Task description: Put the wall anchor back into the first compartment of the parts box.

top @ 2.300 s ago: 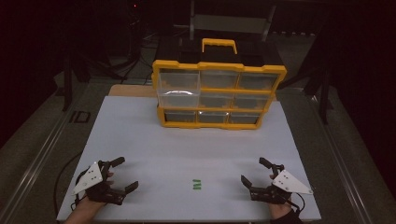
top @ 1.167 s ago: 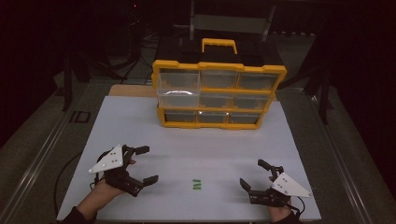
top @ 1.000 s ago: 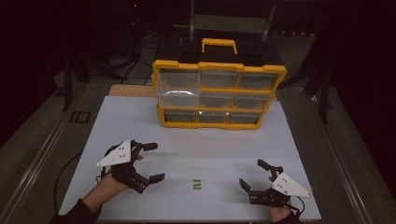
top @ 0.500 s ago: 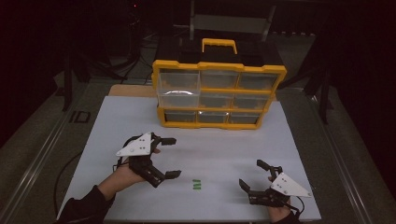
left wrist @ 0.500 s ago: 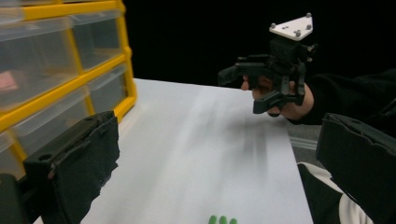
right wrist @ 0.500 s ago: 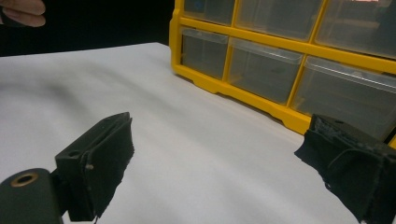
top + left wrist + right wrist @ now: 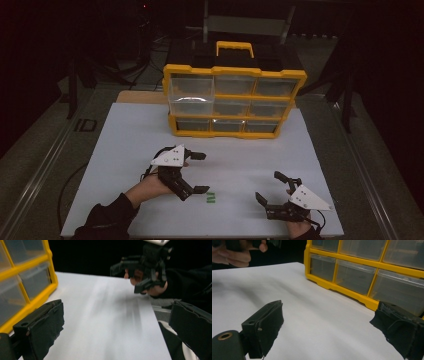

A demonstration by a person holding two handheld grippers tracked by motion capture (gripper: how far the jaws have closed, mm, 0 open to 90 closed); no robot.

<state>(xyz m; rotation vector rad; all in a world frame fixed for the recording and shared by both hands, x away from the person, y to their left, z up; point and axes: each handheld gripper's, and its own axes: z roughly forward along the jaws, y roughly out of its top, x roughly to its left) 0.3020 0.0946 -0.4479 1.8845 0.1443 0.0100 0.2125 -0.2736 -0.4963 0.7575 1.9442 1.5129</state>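
High view: left tool (image 7: 198,172), jaws spread, has travelled from the bench (image 7: 125,135) edge to just beside the green piece (image 7: 210,198), likely a pickup; right tool (image 7: 272,189), spread, unmoved.

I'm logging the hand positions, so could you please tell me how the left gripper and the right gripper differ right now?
The left gripper is out over the middle of the white table, close to the small green piece; the right gripper sits back near the table's front edge. The left gripper points towards the right gripper, which points towards the yellow organizer. Both have their jaws wide open and hold nothing.
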